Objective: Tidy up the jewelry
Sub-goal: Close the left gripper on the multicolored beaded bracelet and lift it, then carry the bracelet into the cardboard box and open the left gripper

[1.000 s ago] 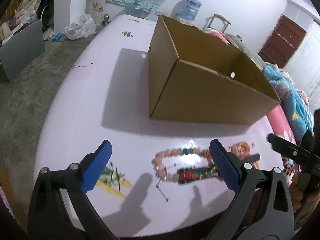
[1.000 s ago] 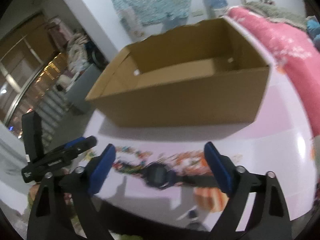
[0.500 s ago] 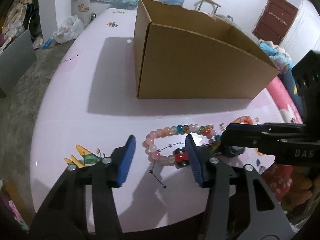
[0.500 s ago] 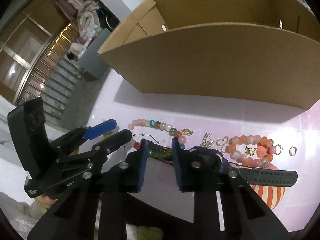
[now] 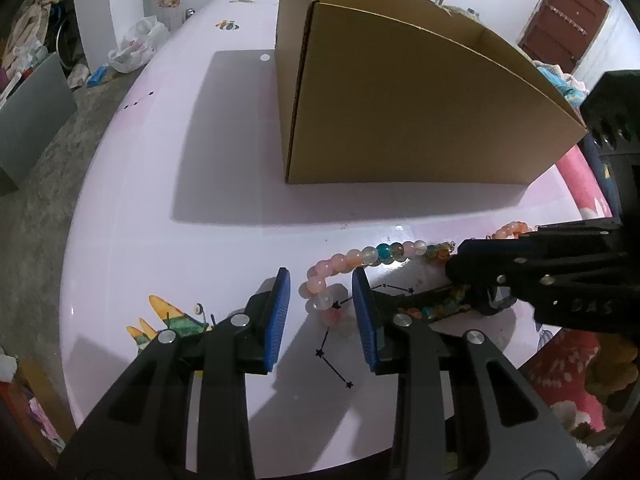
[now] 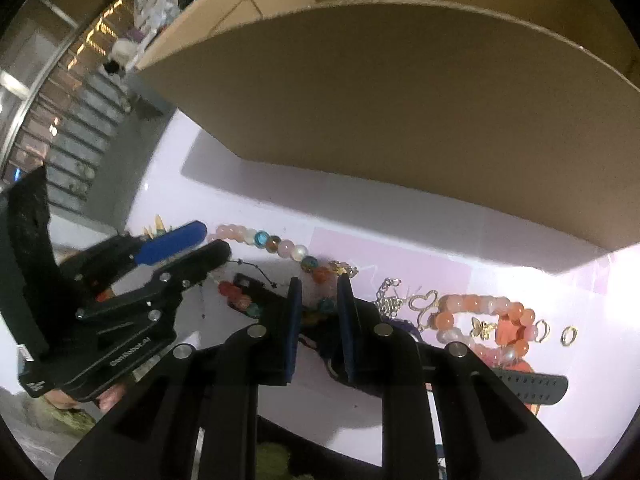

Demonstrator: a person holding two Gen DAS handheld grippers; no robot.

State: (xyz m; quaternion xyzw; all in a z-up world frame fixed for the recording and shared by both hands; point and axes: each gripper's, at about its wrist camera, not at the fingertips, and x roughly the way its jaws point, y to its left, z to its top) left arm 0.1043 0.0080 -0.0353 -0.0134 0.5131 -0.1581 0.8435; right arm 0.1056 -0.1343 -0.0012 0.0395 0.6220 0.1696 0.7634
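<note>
A pink and teal bead bracelet (image 5: 362, 258) lies on the pink table (image 5: 168, 240) in front of a cardboard box (image 5: 400, 120). My left gripper (image 5: 322, 300) is partly closed, its blue pads astride the bracelet's left end without clamping it. My right gripper (image 6: 318, 304) is narrowed around a multicoloured bead strand (image 6: 326, 304) and the black watch (image 6: 528, 386); whether it pinches them is unclear. The right gripper also shows in the left wrist view (image 5: 460, 276). An orange bead bracelet (image 6: 484, 308), gold rings (image 6: 568, 336) and gold charms (image 6: 424, 304) lie to the right.
The cardboard box (image 6: 400, 100) stands open-topped just behind the jewelry. The table edge runs close below both grippers. A grey panel (image 5: 28, 120) and a white bag (image 5: 136, 44) sit on the floor at the left.
Both grippers have come down and forward onto the jewelry and narrowed their jaws. The left one now straddles the pink bracelet; the right one sits over the beaded strand and watch.
</note>
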